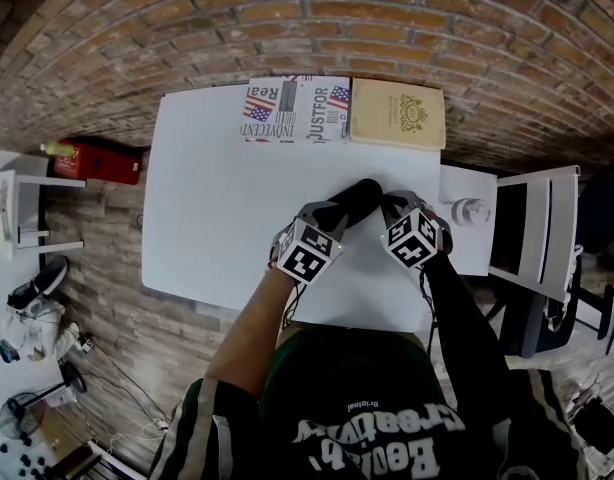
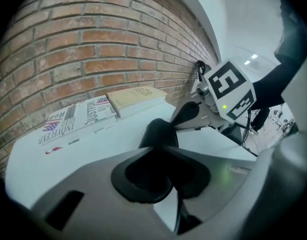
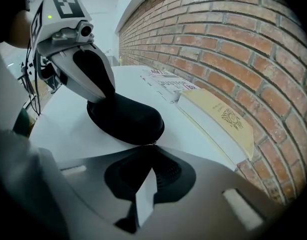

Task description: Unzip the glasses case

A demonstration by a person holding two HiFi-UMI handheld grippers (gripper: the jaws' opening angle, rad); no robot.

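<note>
Glasses case (image 1: 359,198): black, lying on the white surface (image 1: 212,198).
Left gripper (image 2: 161,151): fingers grasping one end of the case.
Right gripper (image 3: 152,150): fingers clenched on the zipper pull (image 3: 152,144).

We are wearing a dark shirt (image 1: 372,418), pale lettering, striped sleeve (image 1: 202,430); left gripper (image 1: 337,211), right gripper (image 1: 391,206) are each carrying a checkered cube (image 1: 309,252).

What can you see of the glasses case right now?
The glasses case is a black, smooth, rounded oval shell, looking closed, lying flat on the white table. The left gripper clamps one end; the right gripper, jaws shut, meets the other end, where a small zip pull seems to sit.
</note>
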